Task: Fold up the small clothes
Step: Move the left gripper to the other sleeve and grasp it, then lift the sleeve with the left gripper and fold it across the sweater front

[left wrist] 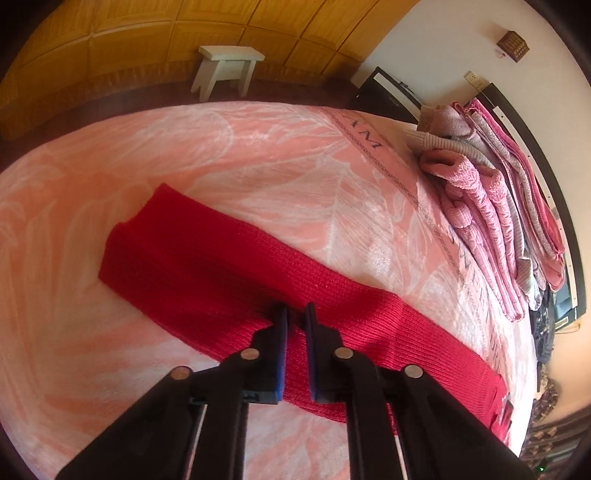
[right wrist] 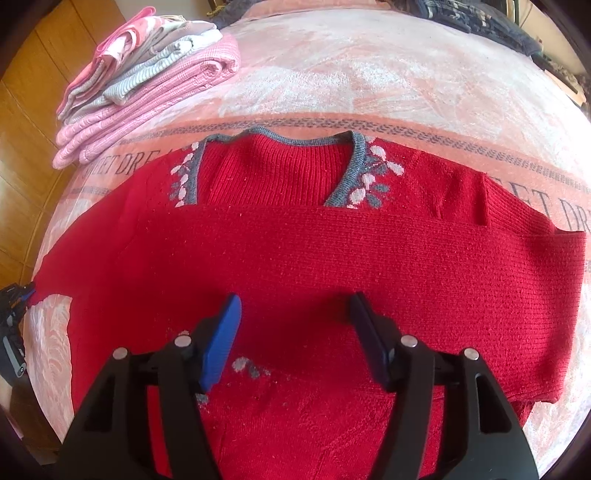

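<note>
A red knit sweater (right wrist: 332, 251) lies flat on the pink bed cover (right wrist: 369, 74), its grey V-neck trim (right wrist: 354, 162) and white flower pattern at the far side. A red layer is folded across the chest just below the neckline. My right gripper (right wrist: 293, 306) hovers open over the sweater's middle, with nothing between its blue pads. In the left wrist view one long red sleeve (left wrist: 221, 266) stretches away over the bed. My left gripper (left wrist: 297, 314) rests on it with its fingers nearly together and red knit pinched in the narrow gap.
A pile of folded pink, grey and striped clothes (left wrist: 498, 206) (right wrist: 147, 88) sits at the bed's edge by the headboard side. A white stool (left wrist: 227, 68) stands on the floor beyond the bed, before wooden panelling. Dark patterned fabric (right wrist: 480, 18) lies at the far end.
</note>
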Tool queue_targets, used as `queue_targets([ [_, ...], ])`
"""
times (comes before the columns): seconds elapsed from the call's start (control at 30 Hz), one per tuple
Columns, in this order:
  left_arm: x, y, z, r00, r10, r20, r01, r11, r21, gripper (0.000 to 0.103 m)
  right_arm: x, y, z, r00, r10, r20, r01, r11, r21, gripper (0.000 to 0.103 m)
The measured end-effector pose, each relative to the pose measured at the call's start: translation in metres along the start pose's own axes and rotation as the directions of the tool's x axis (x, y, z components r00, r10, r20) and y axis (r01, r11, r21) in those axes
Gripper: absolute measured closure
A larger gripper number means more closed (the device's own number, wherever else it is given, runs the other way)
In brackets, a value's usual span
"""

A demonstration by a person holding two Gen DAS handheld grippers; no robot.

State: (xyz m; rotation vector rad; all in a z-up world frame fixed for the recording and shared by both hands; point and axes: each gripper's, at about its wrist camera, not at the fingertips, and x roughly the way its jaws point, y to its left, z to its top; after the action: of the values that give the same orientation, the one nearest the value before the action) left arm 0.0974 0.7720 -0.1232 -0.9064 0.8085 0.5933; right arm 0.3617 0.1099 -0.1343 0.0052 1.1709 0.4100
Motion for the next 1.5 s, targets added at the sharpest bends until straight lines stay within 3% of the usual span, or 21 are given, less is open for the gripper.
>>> queue_targets([
  [0.3, -0.019, -0.047, -0.01, 0.996, -0.057, 0.075, 0.048, 0.992, 0.113, 0.1, -0.011, -0.014, -0.005, 1.0, 0.019, 0.004, -0.019, 0.999, 0.026, 0.041],
  [0.47, -0.026, -0.096, -0.03, 0.99, -0.119, 0.079, 0.099, 0.97, 0.22, 0.1, -0.017, -0.028, -0.007, 1.0, 0.023, 0.011, -0.024, 0.998, 0.059, 0.041],
  [0.7, -0.029, -0.179, -0.079, 0.974, -0.226, 0.02, 0.198, 0.891, 0.409, 0.1, -0.025, -0.052, -0.012, 1.0, 0.017, 0.021, -0.019, 0.995, 0.099, 0.042],
  [0.97, -0.024, -0.26, -0.139, 0.941, -0.328, -0.077, 0.323, 0.811, 0.488, 0.102, -0.037, -0.073, -0.019, 0.999, 0.012, 0.032, -0.015, 0.993, 0.114, 0.041],
  [1.13, -0.022, -0.305, -0.182, 0.923, -0.354, -0.152, 0.378, 0.758, 0.532, 0.102, -0.043, -0.091, -0.026, 0.999, 0.013, 0.033, -0.017, 0.992, 0.125, 0.042],
  [1.2, -0.022, -0.314, -0.186, 0.924, -0.341, -0.174, 0.38, 0.767, 0.517, 0.098, -0.045, -0.098, -0.029, 0.999, 0.015, 0.032, -0.019, 0.991, 0.134, 0.041],
  [1.33, -0.025, -0.305, -0.168, 0.96, -0.254, -0.115, 0.276, 0.807, 0.522, 0.092, -0.044, -0.109, -0.034, 0.999, 0.031, 0.025, -0.034, 0.988, 0.151, 0.041],
  [1.43, -0.022, -0.275, -0.137, 0.981, -0.183, -0.07, 0.194, 0.851, 0.488, 0.076, -0.043, -0.11, -0.038, 0.999, 0.031, 0.018, -0.033, 0.989, 0.143, 0.041],
  [1.5, -0.017, -0.256, -0.121, 0.99, -0.131, -0.047, 0.137, 0.856, 0.499, 0.062, -0.042, -0.109, -0.038, 1.0, 0.024, 0.015, -0.026, 0.991, 0.131, 0.041],
])
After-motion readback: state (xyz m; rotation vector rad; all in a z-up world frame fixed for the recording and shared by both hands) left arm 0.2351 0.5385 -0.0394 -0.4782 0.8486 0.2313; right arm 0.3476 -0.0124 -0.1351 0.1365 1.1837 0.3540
